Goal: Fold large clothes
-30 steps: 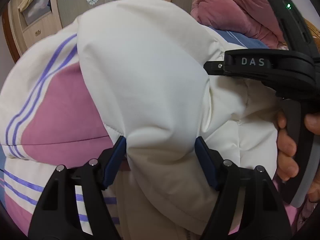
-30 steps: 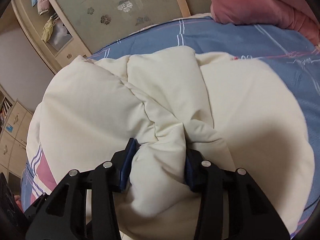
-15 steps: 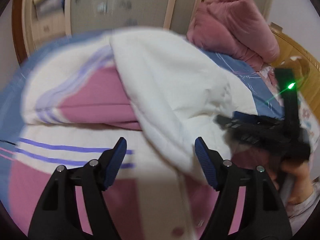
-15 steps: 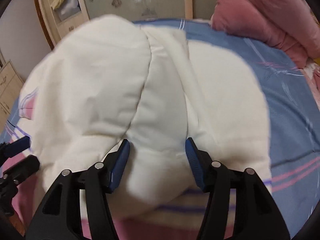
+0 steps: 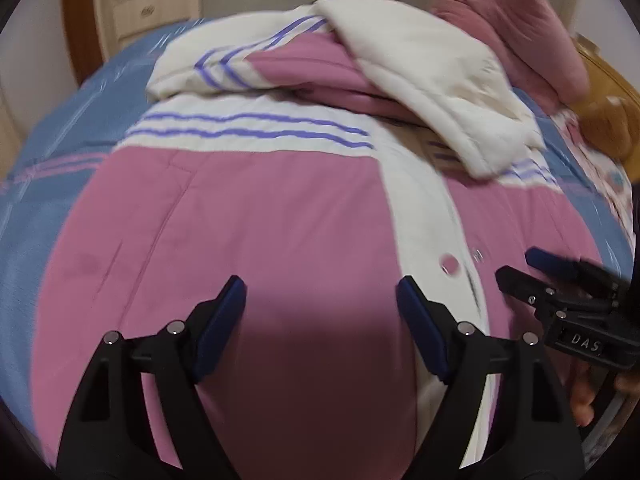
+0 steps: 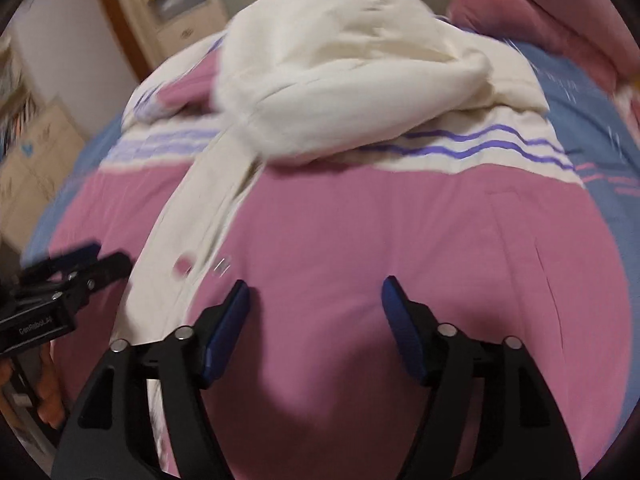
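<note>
A big padded jacket (image 5: 260, 232) in pink and cream with purple stripes lies front-up on the bed, its cream button strip (image 5: 432, 220) running down the middle. Its cream hood (image 5: 436, 80) is folded down over the chest, also the hood (image 6: 340, 80) in the right wrist view. My left gripper (image 5: 320, 292) hovers over the pink left panel, jaws opening, nothing between them. My right gripper (image 6: 314, 292) hovers over the pink right panel (image 6: 400, 248), jaws opening and empty. Each gripper shows at the other view's edge: the right gripper (image 5: 536, 268), the left gripper (image 6: 92, 256).
A blue patterned bedsheet (image 5: 48, 168) surrounds the jacket. A pink quilt (image 5: 516, 32) is piled at the far right by a wooden headboard (image 5: 608, 92). Cream wardrobe and drawers (image 5: 140, 4) stand beyond the bed. A hand (image 5: 584, 404) holds the right gripper's handle.
Both grippers let go of the cream hood, which now lies folded down on the jacket's chest. Both have pulled back toward the near pink panels with jaws wider.
</note>
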